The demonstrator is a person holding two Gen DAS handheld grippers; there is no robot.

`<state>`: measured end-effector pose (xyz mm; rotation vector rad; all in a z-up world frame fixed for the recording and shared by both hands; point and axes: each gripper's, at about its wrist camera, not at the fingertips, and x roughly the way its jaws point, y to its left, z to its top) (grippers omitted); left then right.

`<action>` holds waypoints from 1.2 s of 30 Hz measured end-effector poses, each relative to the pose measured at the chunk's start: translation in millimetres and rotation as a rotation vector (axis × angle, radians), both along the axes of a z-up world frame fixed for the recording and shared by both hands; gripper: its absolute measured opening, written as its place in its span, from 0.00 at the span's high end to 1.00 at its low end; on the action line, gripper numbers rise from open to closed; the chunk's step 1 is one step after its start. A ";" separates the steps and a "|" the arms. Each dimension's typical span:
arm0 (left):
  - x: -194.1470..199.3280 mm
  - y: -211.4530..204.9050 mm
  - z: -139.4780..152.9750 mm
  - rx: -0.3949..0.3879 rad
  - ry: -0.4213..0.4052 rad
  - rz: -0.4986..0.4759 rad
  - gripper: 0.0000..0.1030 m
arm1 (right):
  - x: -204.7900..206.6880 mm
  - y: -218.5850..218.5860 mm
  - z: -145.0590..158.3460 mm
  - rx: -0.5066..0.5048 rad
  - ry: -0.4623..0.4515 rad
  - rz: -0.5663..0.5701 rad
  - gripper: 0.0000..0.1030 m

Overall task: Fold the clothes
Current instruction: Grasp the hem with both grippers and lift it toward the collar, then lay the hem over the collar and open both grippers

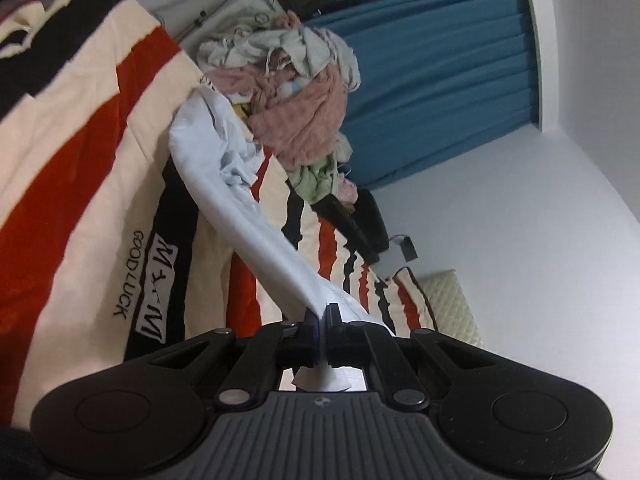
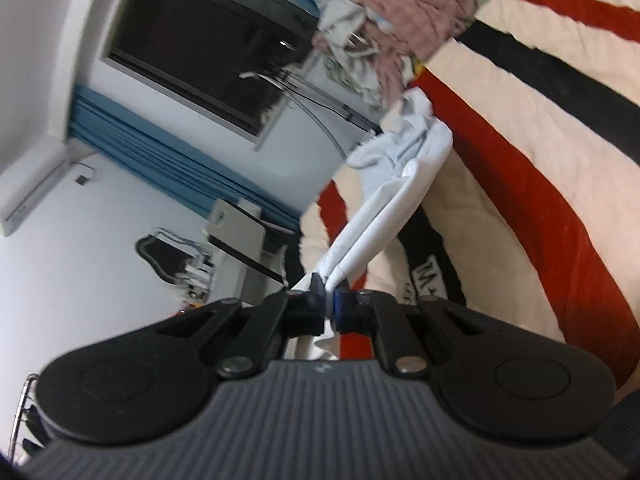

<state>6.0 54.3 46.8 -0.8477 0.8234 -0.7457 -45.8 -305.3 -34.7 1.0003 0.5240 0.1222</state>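
On the bed, a cream blanket with broad red and black stripes carries the only legible writing: "GOOD LUCK" in black capitals beside a white-on-black panel of angular letters that reads roughly "MxM" — part of the same panel shows in the right wrist view, too cropped to read. The white garment stretches across this blanket as a taut twisted band, its far end bunched in loose folds just beside the pile of clothes that sits toward the far edge of the bed — pink fleece, grey-white and pale green pieces heaped together. The left tongs are closed tight on the near end of the white garment, a scrap of cloth poking out behind the pads, and the whole tool is rolled hard over so the bed runs up the left of its view and the blue curtain stands at the right. The right tongs are likewise clamped on a folded white edge of the same garment, rolled the opposite way, with the blanket on the right and a dark window on the left. That view is slightly blurred. A quilted cream pillow lies at a far corner of the bed.
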 end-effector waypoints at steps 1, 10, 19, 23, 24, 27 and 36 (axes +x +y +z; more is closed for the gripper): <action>-7.3 2.5 1.4 0.003 0.003 -0.003 0.97 | -3.2 -0.6 10.2 -0.002 -0.028 0.002 0.93; -74.4 38.6 -75.3 0.006 0.202 -0.022 0.97 | -60.5 19.2 -40.2 -0.026 0.065 0.030 0.93; 17.7 11.3 -76.9 0.059 0.189 0.020 0.97 | -2.7 3.2 -56.4 -0.002 0.097 -0.016 0.92; 83.2 -17.1 -66.7 0.124 0.139 0.048 0.97 | 66.8 -13.6 -57.3 -0.020 0.105 -0.062 0.92; 100.4 -25.7 -65.5 0.144 0.126 0.057 0.97 | 85.9 -18.4 -58.0 -0.027 0.105 -0.071 0.92; 148.8 -47.0 -68.2 0.202 0.062 0.073 0.97 | 143.2 -30.0 -69.1 -0.064 0.109 -0.092 0.92; 277.3 -109.2 -114.0 0.441 -0.096 0.096 0.97 | 285.2 -44.5 -132.5 -0.272 0.104 -0.054 0.92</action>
